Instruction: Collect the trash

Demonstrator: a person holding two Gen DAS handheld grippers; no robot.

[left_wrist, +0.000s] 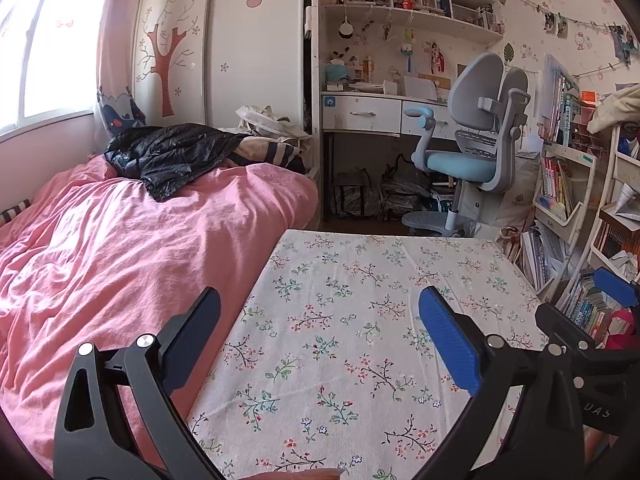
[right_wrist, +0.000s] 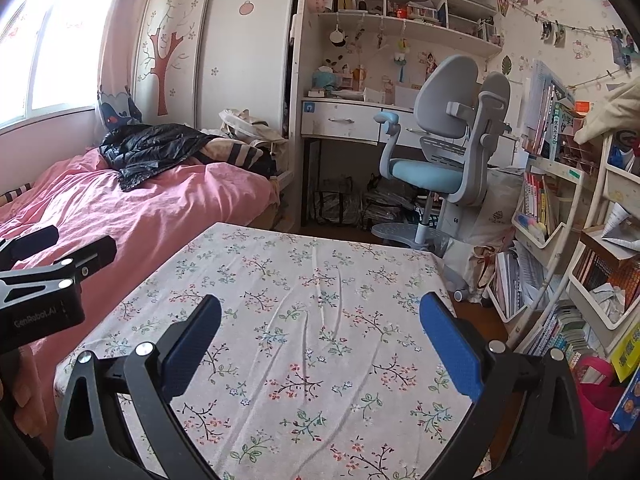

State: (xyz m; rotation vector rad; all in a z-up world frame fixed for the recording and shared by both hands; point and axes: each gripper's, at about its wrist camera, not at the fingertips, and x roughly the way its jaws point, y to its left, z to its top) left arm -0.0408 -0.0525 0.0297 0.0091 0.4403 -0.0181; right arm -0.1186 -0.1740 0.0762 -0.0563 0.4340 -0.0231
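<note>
A table with a floral cloth (left_wrist: 360, 300) (right_wrist: 304, 300) lies in front of both grippers, and no trash shows on it. My left gripper (left_wrist: 320, 328) is open and empty above the cloth's near left part. My right gripper (right_wrist: 320, 332) is open and empty above the cloth's near middle. The right gripper also shows at the right edge of the left wrist view (left_wrist: 584, 320). The left gripper shows at the left edge of the right wrist view (right_wrist: 52, 268). A black plastic bag or jacket (left_wrist: 168, 156) (right_wrist: 148, 148) lies crumpled on the bed.
A bed with a pink cover (left_wrist: 120, 260) (right_wrist: 120, 208) runs along the table's left side. A grey and blue desk chair (left_wrist: 472, 152) (right_wrist: 440, 152) stands beyond the table before a cluttered desk (left_wrist: 368, 108). Book racks (left_wrist: 560, 200) (right_wrist: 560, 216) crowd the right.
</note>
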